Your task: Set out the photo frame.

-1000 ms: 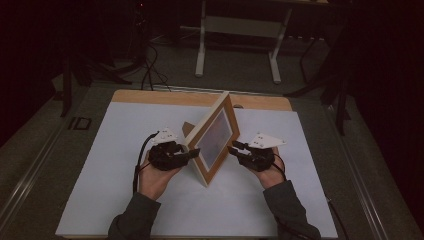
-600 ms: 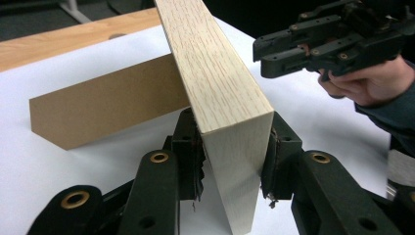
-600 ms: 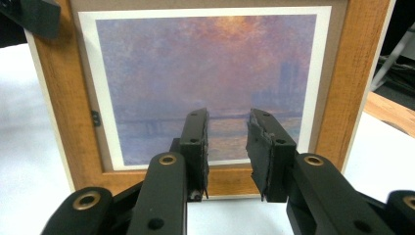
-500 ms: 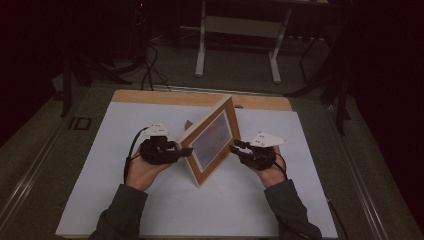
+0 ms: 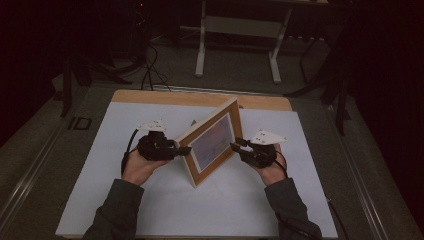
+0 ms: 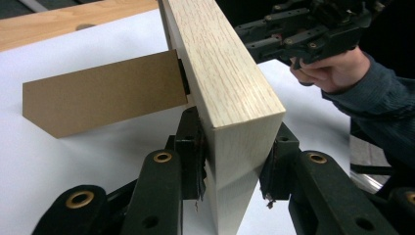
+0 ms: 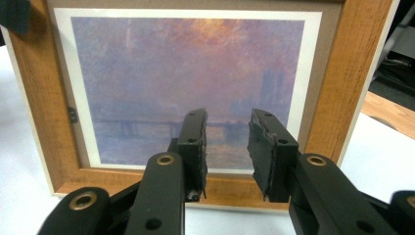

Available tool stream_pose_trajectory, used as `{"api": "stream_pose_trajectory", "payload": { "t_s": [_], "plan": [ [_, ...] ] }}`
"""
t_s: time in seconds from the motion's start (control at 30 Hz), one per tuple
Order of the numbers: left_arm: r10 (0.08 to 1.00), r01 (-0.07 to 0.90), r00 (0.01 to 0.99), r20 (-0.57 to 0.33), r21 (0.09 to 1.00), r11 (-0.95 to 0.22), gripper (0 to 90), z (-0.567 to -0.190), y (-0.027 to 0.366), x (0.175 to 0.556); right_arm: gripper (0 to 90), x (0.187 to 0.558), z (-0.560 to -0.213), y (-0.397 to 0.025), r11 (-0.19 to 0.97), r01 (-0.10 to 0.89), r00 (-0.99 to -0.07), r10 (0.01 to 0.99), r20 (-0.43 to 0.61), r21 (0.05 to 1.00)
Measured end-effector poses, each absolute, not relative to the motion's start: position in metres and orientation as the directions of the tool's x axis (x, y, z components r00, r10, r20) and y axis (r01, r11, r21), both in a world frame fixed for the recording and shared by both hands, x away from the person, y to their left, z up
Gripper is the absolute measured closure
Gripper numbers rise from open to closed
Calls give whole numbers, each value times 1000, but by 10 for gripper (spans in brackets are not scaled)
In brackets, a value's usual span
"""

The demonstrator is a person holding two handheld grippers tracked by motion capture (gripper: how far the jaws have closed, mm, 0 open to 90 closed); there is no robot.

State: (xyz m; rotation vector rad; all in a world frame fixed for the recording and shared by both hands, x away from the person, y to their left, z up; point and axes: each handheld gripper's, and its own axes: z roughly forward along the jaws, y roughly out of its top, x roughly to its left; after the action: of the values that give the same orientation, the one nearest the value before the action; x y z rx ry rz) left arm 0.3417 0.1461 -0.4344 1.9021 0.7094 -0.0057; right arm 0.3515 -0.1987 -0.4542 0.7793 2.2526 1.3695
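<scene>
Picture frame (image 6: 230, 93): pale, open-grained wood, matt; showing warmer orange-brown on the front (image 7: 352, 73). Easel stand (image 6: 103, 98): plain brown cardboard, matt. Print (image 7: 191, 83): smooth, softly glossy. Gripper pads (image 7: 264, 147): black rubber, fraying at edges. Table cover (image 5: 240, 200): white, matt, lying over wood tabletop (image 5: 150, 97).

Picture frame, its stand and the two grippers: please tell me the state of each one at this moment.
picture frame: upright on its lower edge on the white table, gripped at one side edge.
cardboard stand: folded out behind the frame, its lower edge on the table.
left gripper: shut on the frame's side edge, one jaw on each face.
right gripper: open, jaws apart in front of the picture, holding nothing.
</scene>
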Motion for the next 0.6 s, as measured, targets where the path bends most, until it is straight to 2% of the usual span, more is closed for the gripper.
{"api": "stream_pose_trajectory", "payload": {
  "t_s": [0.6],
  "plan": [
    [397, 480, 847, -355, 830, -283, 685, -436, 149, 354, 654, 364, -447, -210, 364, 279, -727, 685, -52, 889]
  ]
}}
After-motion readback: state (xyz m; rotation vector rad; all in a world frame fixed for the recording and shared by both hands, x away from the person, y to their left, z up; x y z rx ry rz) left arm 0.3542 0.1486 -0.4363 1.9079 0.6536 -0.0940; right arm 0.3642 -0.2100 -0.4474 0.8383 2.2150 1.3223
